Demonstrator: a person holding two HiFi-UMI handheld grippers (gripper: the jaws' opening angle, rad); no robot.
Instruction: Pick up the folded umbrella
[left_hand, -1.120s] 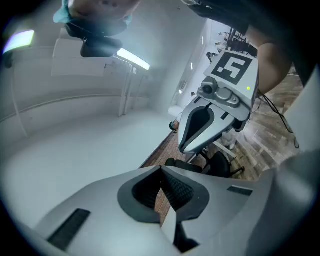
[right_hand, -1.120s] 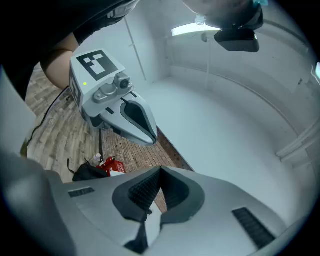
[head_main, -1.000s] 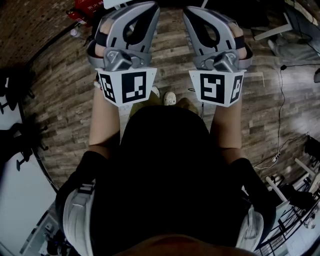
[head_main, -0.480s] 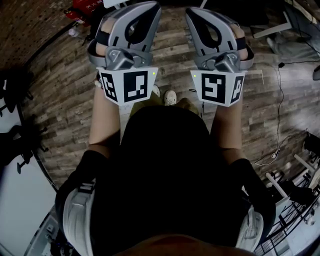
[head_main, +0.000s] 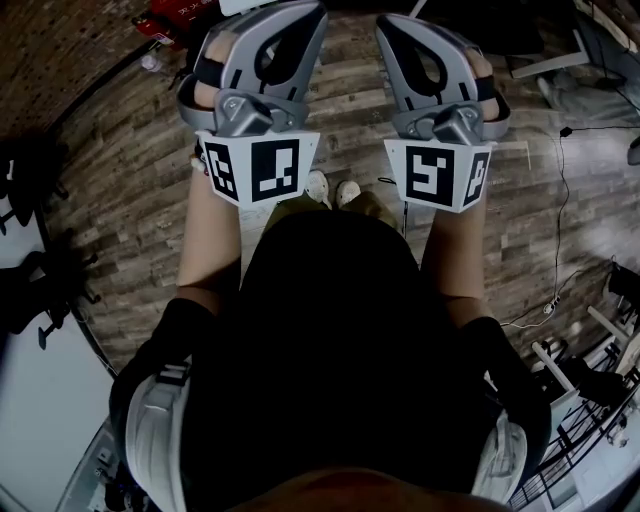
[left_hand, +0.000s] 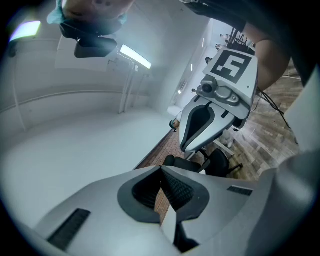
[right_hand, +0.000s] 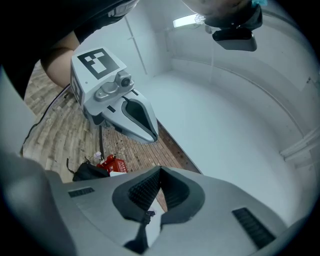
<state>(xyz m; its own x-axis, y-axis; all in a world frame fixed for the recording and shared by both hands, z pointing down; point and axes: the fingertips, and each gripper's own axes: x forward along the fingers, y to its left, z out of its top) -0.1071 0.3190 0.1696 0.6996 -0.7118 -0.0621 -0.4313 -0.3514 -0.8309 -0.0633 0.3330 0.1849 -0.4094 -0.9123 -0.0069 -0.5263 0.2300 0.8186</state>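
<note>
From the head view, the person looks down at their own body and holds the left gripper (head_main: 265, 45) and the right gripper (head_main: 432, 50) side by side in front of the chest. Both point out level over the wooden floor (head_main: 120, 200). The marker cubes (head_main: 260, 170) face up toward the head. The tips of two light shoes (head_main: 331, 190) peek out below, so the person is standing. I think the grippers are held this way just to carry them, as there is nothing close by to grab. In the left gripper view, that gripper's jaws are closed tight with the ridged pads together and nothing between them. Past them you see the right gripper beside it, a white wall (left_hand: 75, 130) and a black office chair (left_hand: 220, 162) on the floor. In the right gripper view, the jaws are also closed and hold nothing. Past them you see the left gripper, the same kind of white wall, a red box (right_hand: 112, 164) and a black bag (right_hand: 86, 172) lying on the floor. The folded umbrella is not in any of the three views, so I cannot say where it is. The jaws are closed, I guess, because nothing is ready to grab. The pick-up has not begun, and the person must first find the umbrella.
</note>
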